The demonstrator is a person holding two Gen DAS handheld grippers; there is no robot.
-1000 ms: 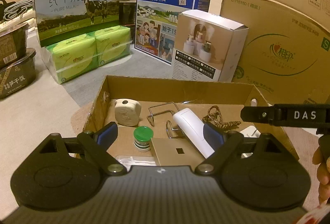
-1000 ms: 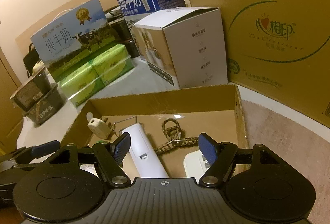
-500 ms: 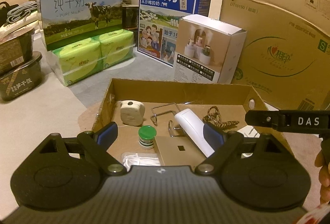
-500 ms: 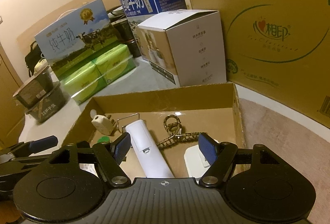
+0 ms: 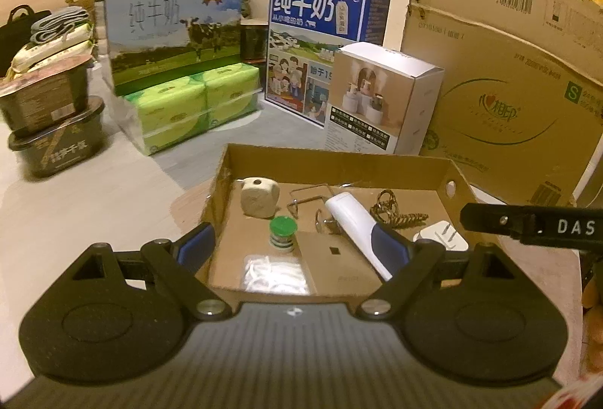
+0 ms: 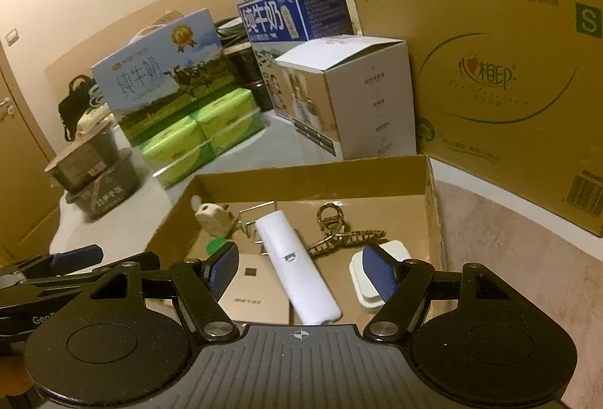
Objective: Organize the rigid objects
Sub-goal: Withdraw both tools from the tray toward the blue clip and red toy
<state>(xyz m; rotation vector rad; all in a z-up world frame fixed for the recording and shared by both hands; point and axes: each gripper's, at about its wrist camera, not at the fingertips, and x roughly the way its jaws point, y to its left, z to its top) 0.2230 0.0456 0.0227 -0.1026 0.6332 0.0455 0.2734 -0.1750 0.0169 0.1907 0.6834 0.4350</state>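
Cardboard tray (image 5: 458,179) on the bench holds a white remote (image 6: 297,273), green-capped bottle (image 5: 282,234) and charger (image 6: 371,271); both grippers, left (image 5: 297,247) and right (image 6: 301,273) (fingers parted, empty), hover above

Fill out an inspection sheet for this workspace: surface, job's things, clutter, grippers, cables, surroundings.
Surface: pale tabletop, with a shallow cardboard tray on it.
Job's things: in the tray lie a white remote-like device, a beige plug adapter, a green-capped bottle, a wire clip, a braided keychain, a white charger plug, a tan card box and a clear bag.
Clutter: nothing seen loose outside the tray.
Grippers: left gripper and right gripper both open, empty, above the tray's near edge.
Cables: nothing seen.
Surroundings: milk cartons, green tissue packs, a white product box, a large cardboard carton, stacked dark bowls.
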